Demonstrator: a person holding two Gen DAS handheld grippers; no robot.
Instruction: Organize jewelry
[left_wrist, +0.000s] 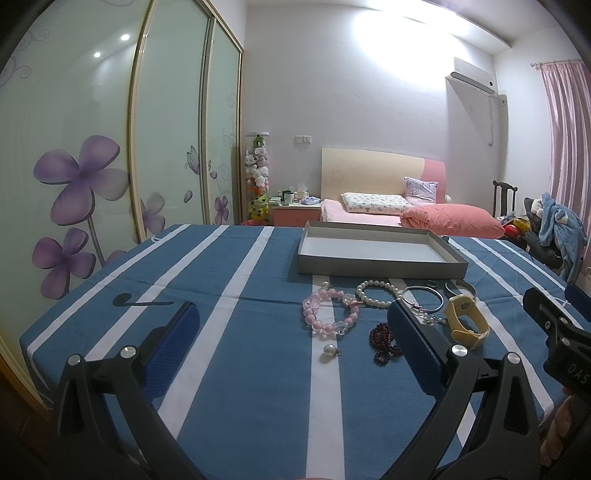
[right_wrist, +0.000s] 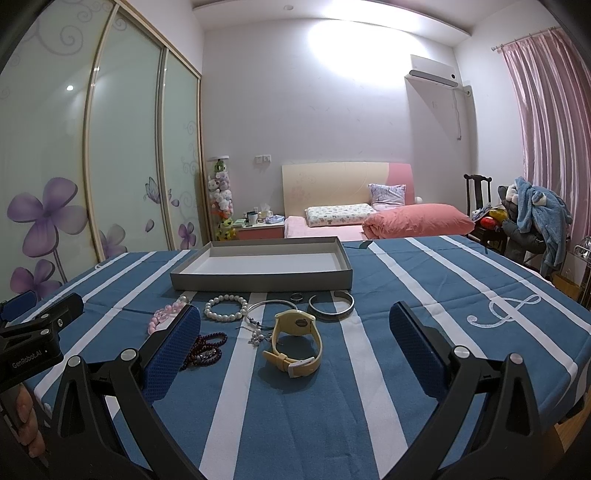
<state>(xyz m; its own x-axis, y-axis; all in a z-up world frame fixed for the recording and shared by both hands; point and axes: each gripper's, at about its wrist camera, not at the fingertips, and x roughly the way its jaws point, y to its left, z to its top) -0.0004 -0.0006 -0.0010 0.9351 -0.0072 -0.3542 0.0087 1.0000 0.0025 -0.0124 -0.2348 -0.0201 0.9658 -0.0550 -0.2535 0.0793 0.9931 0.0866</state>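
Resting on the table (right_wrist: 424, 295), which is covered by a blue cloth with white stripes, is a scatter of jewelry, with a shallow grey cardboard tray with a white floor (right_wrist: 258, 282) lying flat toward the far edge, nothing visible inside it.

Items, all between the tray and the near edge:
- pink bead bracelet with clear star charms (left_wrist: 327, 314), leftmost of the group
- white pearl bracelet (right_wrist: 226, 308), just beside the pink one
- thin silver bangle (right_wrist: 271, 308), beside the pearls
- wide dark metal cuff, open-ended (right_wrist: 331, 308), rightmost, close to the tray
- small dark ring (right_wrist: 296, 295), just in front of the tray wall
- pale yellow wristwatch with buckled strap (right_wrist: 295, 341), standing on its band
- dark red bead strand, coiled (right_wrist: 207, 349)
- small silvery beaded trinket (right_wrist: 258, 338), touching the watch's left side
- single pearl pendant (left_wrist: 329, 349), apart, nearest the near edge

Left tool (left_wrist: 291, 332): fingers spread wide, holding nothing, above the cloth. Right tool (right_wrist: 295, 334): fingers likewise spread wide, holding nothing, with the watch between them in view.
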